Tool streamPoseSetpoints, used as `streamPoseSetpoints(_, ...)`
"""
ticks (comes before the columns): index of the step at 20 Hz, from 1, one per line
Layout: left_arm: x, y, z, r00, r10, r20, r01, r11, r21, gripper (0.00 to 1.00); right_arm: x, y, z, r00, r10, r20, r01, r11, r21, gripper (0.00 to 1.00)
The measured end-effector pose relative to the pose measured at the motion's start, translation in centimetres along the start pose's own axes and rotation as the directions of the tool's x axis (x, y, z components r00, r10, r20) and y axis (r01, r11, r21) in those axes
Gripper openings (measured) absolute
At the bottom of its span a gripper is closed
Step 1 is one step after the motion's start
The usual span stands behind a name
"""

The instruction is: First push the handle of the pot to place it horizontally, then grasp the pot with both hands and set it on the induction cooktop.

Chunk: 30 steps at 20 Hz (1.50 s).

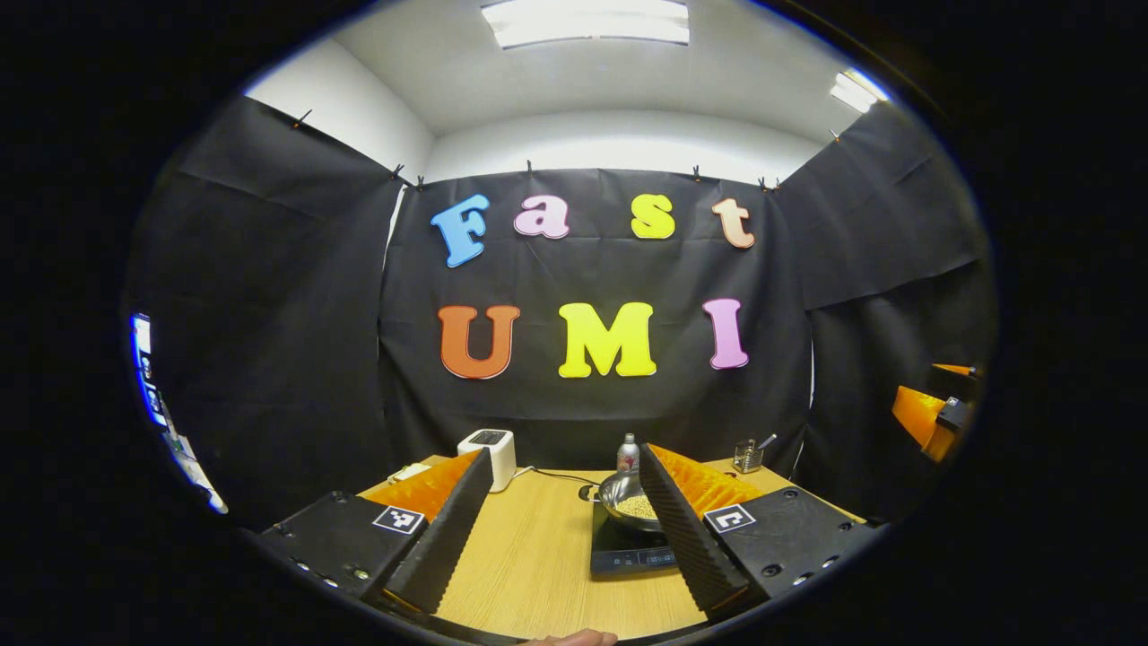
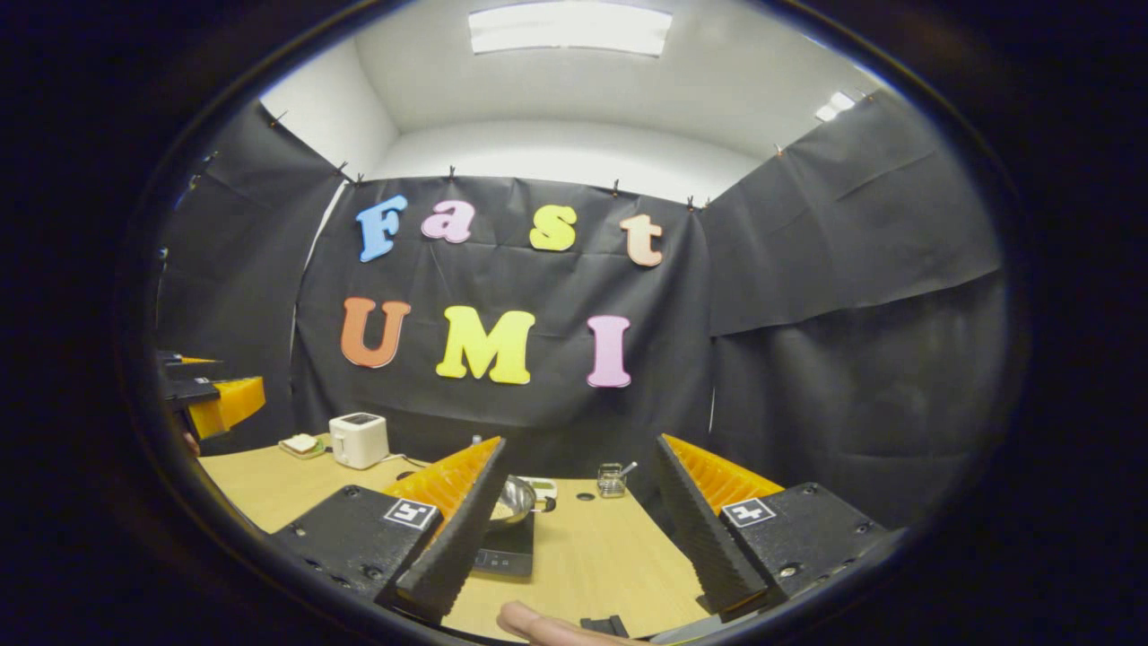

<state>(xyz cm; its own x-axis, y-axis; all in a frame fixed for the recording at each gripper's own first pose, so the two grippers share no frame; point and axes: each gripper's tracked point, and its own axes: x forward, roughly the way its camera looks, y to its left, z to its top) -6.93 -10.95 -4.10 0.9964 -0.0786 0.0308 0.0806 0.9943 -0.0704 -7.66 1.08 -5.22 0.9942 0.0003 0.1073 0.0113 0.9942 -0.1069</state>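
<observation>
Pot: round shiny steel pot [image 1: 630,504] sits on flat black induction cooktop [image 1: 628,549]; handle direction unclear
Left hand-held gripper [image 1: 565,529]: fingers apart
Right hand-held gripper [image 2: 574,529]: fingers apart
Surface: pale wood-grain surface [image 1: 538,556]

Pot [image 1: 630,502] partly hidden behind the tongs' finger; its handle cannot be made out

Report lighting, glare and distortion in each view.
Left gripper view: bright ceiling panel blown out, table evenly lit, pot sharp with slight sheen, walls bowed by fisheye. Right gripper view: similar overexposed panel, pot glinting, strong edge curvature.
</observation>
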Motion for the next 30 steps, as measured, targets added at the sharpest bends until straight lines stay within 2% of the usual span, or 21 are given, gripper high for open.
streamPoseSetpoints(7,-0.2,-0.7,0.2,1.000,-0.010,0.009,0.010,1.000,0.006,0.97,0.7,-0.6,-1.3,0.999,-0.002,-0.034,0.002,1.000,0.020,0.96)
streamPoseSetpoints(8,-0.2,-0.8,0.0,1.000,-0.013,0.005,0.013,1.000,0.008,0.97,0.6,-0.7,-1.3,0.999,-0.003,-0.036,0.004,1.000,0.023,1.00)
streamPoseSetpoints(11,-0.1,-1.0,0.0,1.000,-0.015,0.000,0.015,1.000,0.018,0.97,0.5,-0.8,-1.2,0.999,0.000,-0.033,0.000,1.000,0.029,1.00)
streamPoseSetpoints(12,0.0,-0.9,0.0,1.000,-0.011,0.000,0.011,1.000,0.021,0.97,0.4,-0.9,-1.2,1.000,-0.001,-0.031,0.001,1.000,0.027,0.96)
streamPoseSetpoints(13,0.0,-0.9,-0.2,1.000,-0.009,-0.004,0.009,1.000,0.023,0.97,0.4,-0.9,-1.2,1.000,-0.002,-0.029,0.003,1.000,0.026,1.00)
streamPoseSetpoints(14,0.1,-1.1,-0.4,1.000,-0.012,-0.007,0.012,1.000,0.023,0.97,0.3,-0.9,-1.2,1.000,-0.002,-0.027,0.002,1.000,0.026,0.96)
streamPoseSetpoints(15,0.1,-1.2,-0.3,1.000,-0.016,-0.010,0.016,1.000,0.023,0.97,0.4,-0.9,-1.3,1.000,-0.002,-0.028,0.003,1.000,0.027,1.00)
streamPoseSetpoints(16,0.0,-1.4,-0.4,1.000,-0.018,-0.012,0.018,0.999,0.026,0.97,0.3,-1.0,-1.4,0.999,-0.004,-0.031,0.005,1.000,0.029,0.96)
streamPoseSetpoints(19,0.1,-1.3,-0.4,1.000,-0.011,-0.013,0.011,0.999,0.040,0.97,0.6,-1.1,-1.8,0.999,-0.003,-0.041,0.005,0.999,0.034,0.96)
streamPoseSetpoints(21,0.1,-1.4,-0.4,1.000,-0.009,-0.011,0.009,0.999,0.040,0.97,0.6,-1.1,-1.9,0.999,-0.003,-0.043,0.004,0.999,0.036,1.00)
streamPoseSetpoints(23,0.1,-1.3,-0.5,1.000,-0.009,-0.012,0.009,0.999,0.036,0.97,0.5,-0.9,-2.0,0.999,0.011,-0.049,-0.009,0.999,0.046,1.00)
streamPoseSetpoints(24,0.1,-1.4,-0.4,1.000,-0.009,-0.012,0.010,0.999,0.033,0.97,0.3,-0.5,-2.1,0.998,0.027,-0.054,-0.024,0.998,0.052,0.96)
streamPoseSetpoints(26,0.0,-1.3,-0.4,1.000,-0.006,-0.010,0.006,0.999,0.034,0.97,0.2,-0.3,-2.3,0.997,0.043,-0.056,-0.039,0.997,0.060,1.00)
streamPoseSetpoints(27,0.1,-1.2,-0.4,1.000,-0.003,-0.009,0.003,0.999,0.035,0.97,0.3,-0.4,-2.3,0.998,0.043,-0.055,-0.040,0.997,0.063,0.96)
streamPoseSetpoints(30,-0.1,-2.2,-1.0,0.999,-0.040,-0.030,0.041,0.999,0.022,0.97,0.4,-0.7,-2.2,0.998,0.038,-0.050,-0.035,0.997,0.066,0.96)
